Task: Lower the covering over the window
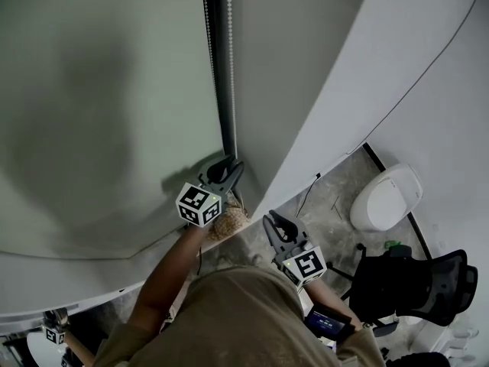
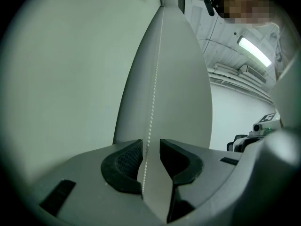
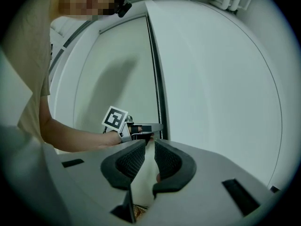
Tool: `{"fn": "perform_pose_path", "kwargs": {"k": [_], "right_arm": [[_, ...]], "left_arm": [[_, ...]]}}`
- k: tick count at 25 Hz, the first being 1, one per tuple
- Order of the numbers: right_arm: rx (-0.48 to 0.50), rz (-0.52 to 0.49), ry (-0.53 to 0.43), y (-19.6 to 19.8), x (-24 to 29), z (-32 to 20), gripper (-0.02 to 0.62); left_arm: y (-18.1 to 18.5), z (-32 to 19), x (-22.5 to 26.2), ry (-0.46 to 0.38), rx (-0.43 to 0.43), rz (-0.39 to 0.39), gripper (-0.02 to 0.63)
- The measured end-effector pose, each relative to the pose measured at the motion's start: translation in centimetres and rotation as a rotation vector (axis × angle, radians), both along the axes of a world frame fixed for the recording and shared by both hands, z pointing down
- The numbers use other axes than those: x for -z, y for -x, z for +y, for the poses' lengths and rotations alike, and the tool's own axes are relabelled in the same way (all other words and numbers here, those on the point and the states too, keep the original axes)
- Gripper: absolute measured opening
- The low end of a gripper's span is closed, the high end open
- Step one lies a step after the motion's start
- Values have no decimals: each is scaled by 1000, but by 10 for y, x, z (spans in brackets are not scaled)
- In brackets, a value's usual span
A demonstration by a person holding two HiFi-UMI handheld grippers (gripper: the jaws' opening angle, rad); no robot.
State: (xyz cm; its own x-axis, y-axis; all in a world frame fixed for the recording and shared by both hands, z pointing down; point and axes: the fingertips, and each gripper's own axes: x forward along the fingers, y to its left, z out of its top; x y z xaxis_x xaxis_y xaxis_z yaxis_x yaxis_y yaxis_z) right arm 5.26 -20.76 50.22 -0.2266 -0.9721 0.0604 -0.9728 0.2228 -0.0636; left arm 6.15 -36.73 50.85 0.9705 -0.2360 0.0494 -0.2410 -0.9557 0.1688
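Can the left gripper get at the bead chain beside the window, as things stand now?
Probably yes. The bead chain runs between the open jaws of the left gripper, and nothing blocks it. The right gripper is apart from it.

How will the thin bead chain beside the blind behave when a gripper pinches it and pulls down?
The bead chain is probably limp and light: it hangs as one thin line. Its small round beads may slip, though the left gripper has textured pads. Loose between those open jaws, it may swing aside.
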Motion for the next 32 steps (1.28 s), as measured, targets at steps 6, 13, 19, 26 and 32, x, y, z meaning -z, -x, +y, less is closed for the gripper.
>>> {"fn": "perform_pose_path", "kwargs": {"k": [6, 13, 19, 26, 32], "right_arm": [[49, -1, 13, -6, -2, 1, 54], [84, -8, 10, -11, -3, -4, 54], [117, -16, -5, -4, 4, -5, 54], [171, -11, -22, 8, 8, -10, 54], [208, -16, -78, 20, 24, -17, 54]], "left_arm": [[-5, -5, -7, -13, 16, -28, 117], [-9, -15, -10, -29, 71, -51, 23], [8, 6, -15, -43, 80, -69, 18], [25, 40, -21, -94, 61, -62, 17], [37, 72, -17, -175, 27, -50, 17]]}}
